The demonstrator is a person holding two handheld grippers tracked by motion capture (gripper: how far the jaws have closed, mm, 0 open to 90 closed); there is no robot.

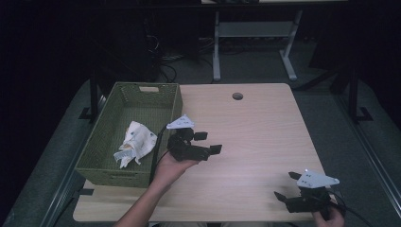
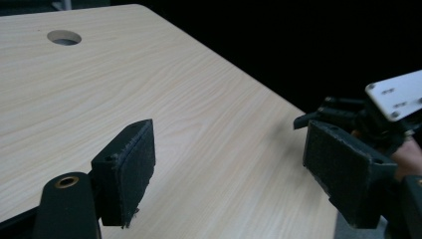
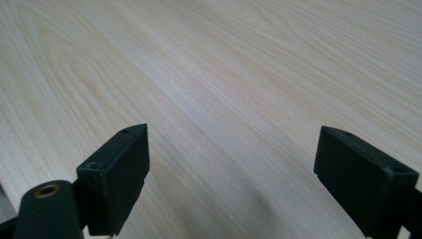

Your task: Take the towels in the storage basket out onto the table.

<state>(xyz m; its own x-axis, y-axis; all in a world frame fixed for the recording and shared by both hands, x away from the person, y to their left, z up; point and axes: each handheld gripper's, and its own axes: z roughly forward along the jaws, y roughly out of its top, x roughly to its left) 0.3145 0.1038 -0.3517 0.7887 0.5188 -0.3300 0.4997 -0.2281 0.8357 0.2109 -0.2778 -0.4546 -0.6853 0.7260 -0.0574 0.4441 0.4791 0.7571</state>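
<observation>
With the cloth (image 1: 135,143) lying in the green basket (image 1: 105,174), I judge the job essentially done: my left gripper (image 1: 208,143) and right gripper (image 1: 284,186) hover empty over the worktop (image 1: 265,132), fingers spread.

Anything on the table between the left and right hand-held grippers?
No. In the high view only bare table lies between the left hand-held gripper and the right hand-held gripper.
</observation>
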